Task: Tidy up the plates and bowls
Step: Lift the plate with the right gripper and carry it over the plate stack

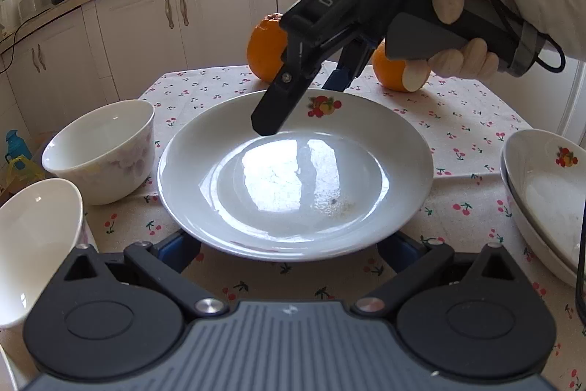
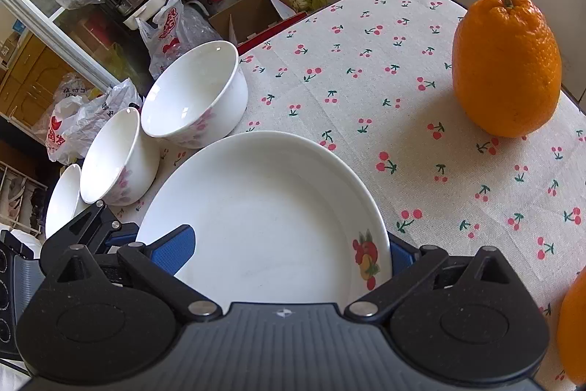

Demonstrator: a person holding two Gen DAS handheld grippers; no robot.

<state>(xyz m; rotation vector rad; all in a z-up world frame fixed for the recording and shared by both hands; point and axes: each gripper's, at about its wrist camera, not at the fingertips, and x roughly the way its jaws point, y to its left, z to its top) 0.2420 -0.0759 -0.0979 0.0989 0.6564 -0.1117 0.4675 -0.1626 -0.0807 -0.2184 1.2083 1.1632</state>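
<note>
A big white plate [image 1: 293, 178] with a little fruit picture on its rim sits in the middle of the bench [image 1: 457, 171], on a cloth with small red cherries; the left gripper [image 1: 289, 253] is at the near edge of the plate with its blue pads spread wide on each side of it, and the rim hides the tips, so I cannot tell if they touch; the right gripper [image 1: 298, 105] reaches in from the far side, held by a hand in a white glove [image 1: 468, 24]; its dark finger hangs over the far rim and its other finger is behind the rim; in the right wrist view its blue pads [image 2: 174, 250] sit wide on both sides of the plate edge; two white bowls [image 1: 102, 149] with pink flowers stand just beside the plate on the left; two more plates [image 1: 542, 193] are stacked on the right; two oranges [image 1: 265, 48] stand at the far end of the bench.
</note>
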